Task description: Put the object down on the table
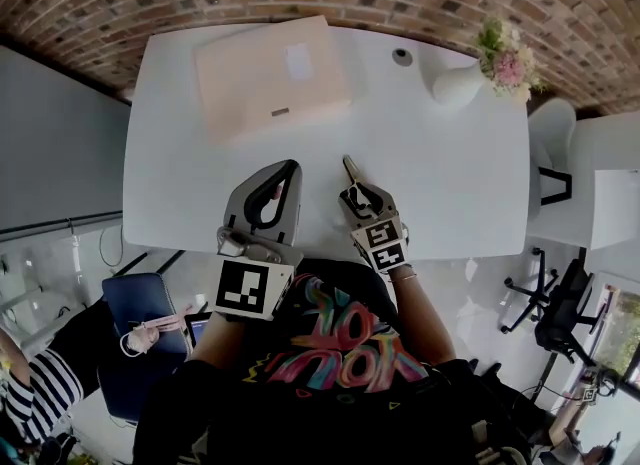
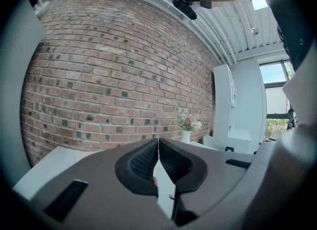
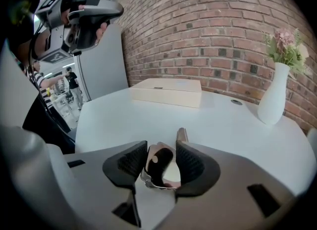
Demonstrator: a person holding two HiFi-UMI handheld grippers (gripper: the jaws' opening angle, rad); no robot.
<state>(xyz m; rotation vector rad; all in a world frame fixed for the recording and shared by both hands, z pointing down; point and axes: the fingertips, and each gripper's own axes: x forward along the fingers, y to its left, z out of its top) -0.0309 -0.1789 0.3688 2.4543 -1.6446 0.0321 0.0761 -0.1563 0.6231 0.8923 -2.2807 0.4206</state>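
Head view: the right tool (image 1: 358,196) sits low over the near edge of the white desk (image 1: 450,173), tipped down, with a small watch (image 1: 349,175) at its tips. The strap (image 1: 347,162) runs out ahead onto the desk. The left tool (image 1: 291,167) is held beside it, well clear of the watch. A flat box (image 1: 272,73) and a vase (image 1: 455,83) stand at the far side.

Left gripper view: the jaws are clenched, pad against pad, with nothing between them. The tool points about level at the brick wall.

Right gripper view: the jaws stand apart with the watch between them. The pads do not seem to press on it, so I read it as released. It appears to rest on the desk, though the contact under it is hidden.

Handling, as a judgement: the watch looks light. Its body is stiff, but the strap is limp and will flop and drag. The face could scratch, and the smooth metal may slip. The best hold is across the sides of the body, not on the strap.
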